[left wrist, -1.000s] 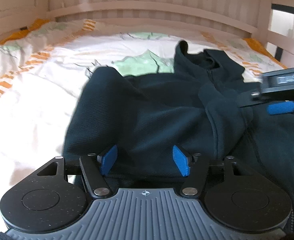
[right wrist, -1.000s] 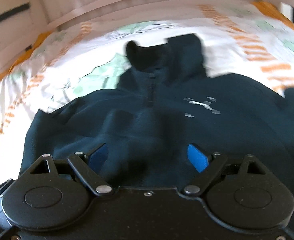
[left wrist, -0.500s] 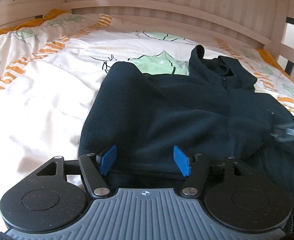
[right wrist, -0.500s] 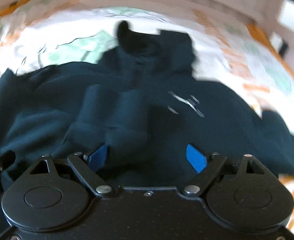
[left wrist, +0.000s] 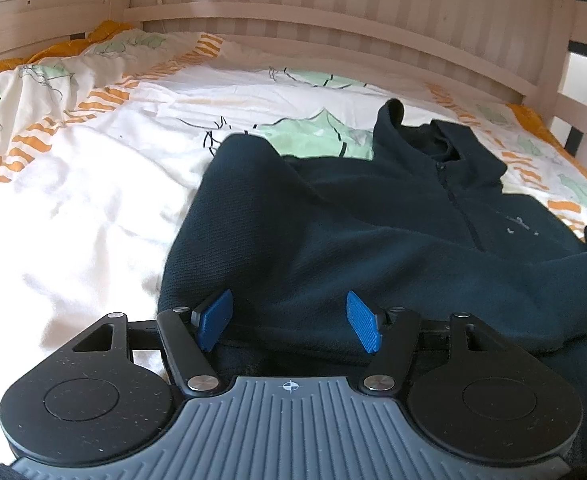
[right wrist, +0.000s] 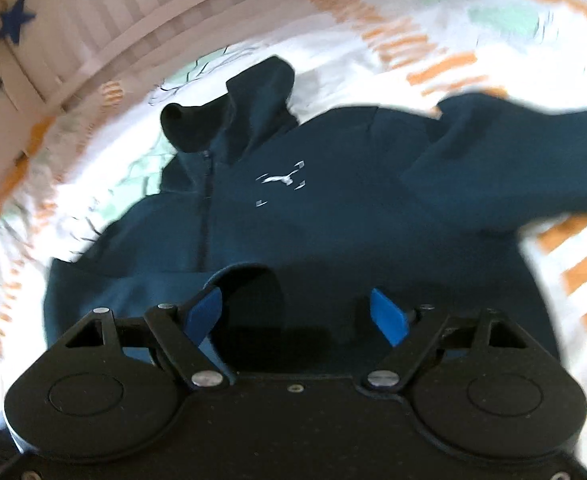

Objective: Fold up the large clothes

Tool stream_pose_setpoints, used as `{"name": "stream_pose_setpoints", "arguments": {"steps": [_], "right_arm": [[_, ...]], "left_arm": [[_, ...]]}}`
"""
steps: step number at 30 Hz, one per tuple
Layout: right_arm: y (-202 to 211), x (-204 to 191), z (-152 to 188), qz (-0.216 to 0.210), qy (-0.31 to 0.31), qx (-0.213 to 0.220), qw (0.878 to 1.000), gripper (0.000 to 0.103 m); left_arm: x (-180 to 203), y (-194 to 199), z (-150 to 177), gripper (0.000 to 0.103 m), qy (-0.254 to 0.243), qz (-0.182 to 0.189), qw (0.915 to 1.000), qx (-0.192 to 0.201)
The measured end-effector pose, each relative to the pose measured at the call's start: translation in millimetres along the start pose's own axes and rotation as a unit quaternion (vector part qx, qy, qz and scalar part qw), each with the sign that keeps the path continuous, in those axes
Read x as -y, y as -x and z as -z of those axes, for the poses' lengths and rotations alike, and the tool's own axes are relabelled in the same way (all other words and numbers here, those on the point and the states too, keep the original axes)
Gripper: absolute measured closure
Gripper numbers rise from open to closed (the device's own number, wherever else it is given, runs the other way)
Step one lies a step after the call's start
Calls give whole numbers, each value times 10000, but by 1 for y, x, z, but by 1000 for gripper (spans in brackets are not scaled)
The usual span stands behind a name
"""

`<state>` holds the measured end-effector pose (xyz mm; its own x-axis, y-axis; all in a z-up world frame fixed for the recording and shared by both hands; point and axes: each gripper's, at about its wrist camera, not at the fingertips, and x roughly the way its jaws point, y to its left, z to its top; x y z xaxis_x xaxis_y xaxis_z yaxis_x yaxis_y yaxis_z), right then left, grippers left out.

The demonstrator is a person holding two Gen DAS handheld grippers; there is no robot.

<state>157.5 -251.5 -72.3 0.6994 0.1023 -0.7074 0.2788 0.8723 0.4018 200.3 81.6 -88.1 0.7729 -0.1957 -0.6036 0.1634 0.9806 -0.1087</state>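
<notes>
A dark navy hoodie (left wrist: 373, 232) lies front up on the bed, hood towards the slatted headboard. One sleeve is folded across its body, and the cuff (right wrist: 249, 300) ends just in front of my right gripper (right wrist: 295, 314). That gripper's jaws are closing over the cuff and the hem area, with the pads clear of the cloth. The other sleeve (right wrist: 513, 152) stretches out to the right. A white logo (right wrist: 279, 180) shows on the chest. My left gripper (left wrist: 289, 320) hovers open over the folded sleeve's near edge, nothing pinched.
The hoodie rests on a white duvet (left wrist: 93, 200) with orange stripes and green leaf prints. A pale wooden slatted headboard (left wrist: 333, 12) and side rails close off the bed. A blue star sticker (right wrist: 13, 20) is on the rail.
The right gripper has swung sideways to the right over the hoodie and rolled, dropping out of the left wrist view. Its jaws have narrowed slightly. The left gripper has stayed put.
</notes>
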Motion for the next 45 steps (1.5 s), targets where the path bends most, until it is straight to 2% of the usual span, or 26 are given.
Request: {"name": "stream_pose_setpoints", "arguments": {"steps": [4, 7, 12, 16, 19, 26, 31, 35, 38, 41, 45], "right_arm": [[-13, -4, 5, -142, 51, -256, 9996, 20], [-16, -8, 11, -263, 192, -261, 9991, 20], [-9, 1, 13, -488, -110, -160, 9986, 21], [5, 17, 15, -322, -434, 136, 9984, 20], [9, 19, 17, -374, -331, 190, 9986, 20], [-11, 6, 22, -509, -62, -64, 9987, 20], [1, 12, 15, -607, -453, 274, 9968, 20], [13, 15, 16, -300, -339, 589, 9972, 20], [20, 15, 18, -453, -270, 732, 9959, 20], [12, 10, 20, -657, -168, 560, 9961, 17], [-11, 1, 21, -600, 79, 173, 9980, 17]], "left_arm": [[-2, 12, -7, 41, -18, -31, 9996, 295], [-6, 15, -11, 41, 21, -89, 9992, 380], [-15, 11, -12, 41, 191, -193, 9993, 261], [-22, 11, -13, 41, 366, -221, 9989, 207], [-24, 11, -12, 41, 391, -248, 9987, 198], [-24, 12, -11, 41, 379, -236, 9988, 184], [-27, 10, -12, 41, 453, -249, 9985, 175], [-27, 10, -13, 41, 435, -223, 9987, 170], [-26, 11, -13, 41, 421, -208, 9987, 179], [-26, 11, -13, 41, 415, -211, 9988, 178], [-26, 12, -13, 41, 436, -218, 9986, 186]]}}
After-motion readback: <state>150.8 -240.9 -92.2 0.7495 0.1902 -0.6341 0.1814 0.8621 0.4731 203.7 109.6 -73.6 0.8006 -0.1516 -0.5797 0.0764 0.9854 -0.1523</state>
